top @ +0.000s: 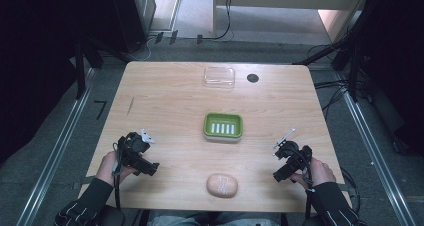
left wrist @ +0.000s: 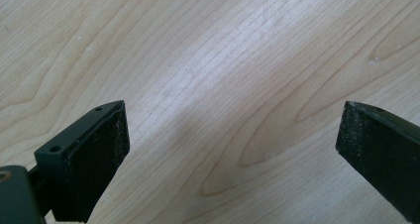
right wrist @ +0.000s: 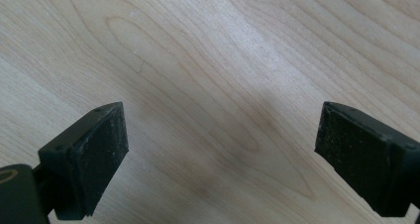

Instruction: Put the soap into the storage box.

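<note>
Where grey floor surrounds it, the wooden table carries a soap dish.

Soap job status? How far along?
Done: nothing visibly. The soap bar lies on the table, apart from the green dish; the clear lid sits at the far edge. In hand: nothing; left gripper and right gripper are open over bare wood. Left: apparently everything.

The high view looks forward and down from above the person's side, taking in the whole table and the floor around it. The left gripper view and the right gripper view each look along their own jaws, close to the wood (grain fills both). All three views share the tabletop near the front edge.
</note>
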